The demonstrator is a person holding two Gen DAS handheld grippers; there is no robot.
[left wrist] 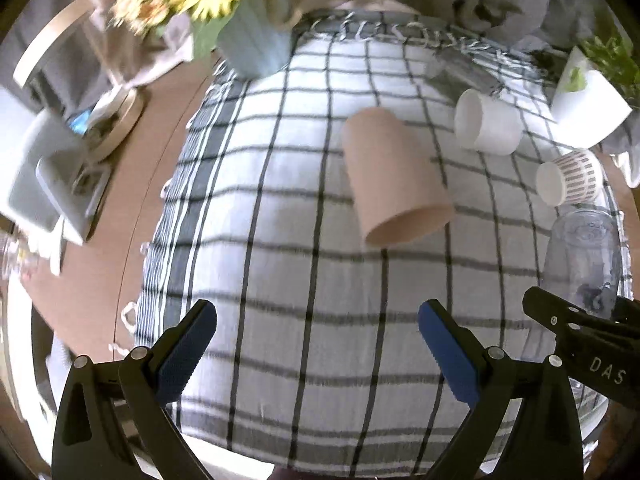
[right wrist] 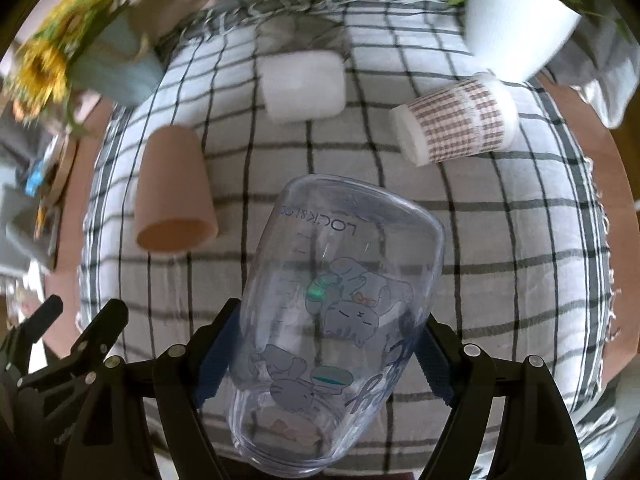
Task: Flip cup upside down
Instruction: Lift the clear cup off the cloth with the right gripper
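Observation:
My right gripper [right wrist: 324,344] is shut on a clear plastic cup [right wrist: 340,300] with grey cat drawings. The cup is tilted, its rim toward the camera and its base pointing away, above the checked cloth [right wrist: 500,280]. The same cup [left wrist: 584,256] shows at the right edge of the left wrist view, with the right gripper's black body just below it. My left gripper [left wrist: 318,332] is open and empty, low over the cloth [left wrist: 280,240].
A tan cup [left wrist: 394,176] [right wrist: 174,188], a white cup [left wrist: 488,124] [right wrist: 302,84] and a white patterned cup [left wrist: 570,176] [right wrist: 456,118] lie on their sides on the cloth. A sunflower vase [left wrist: 256,36] stands back left and a white plant pot [right wrist: 516,20] back right.

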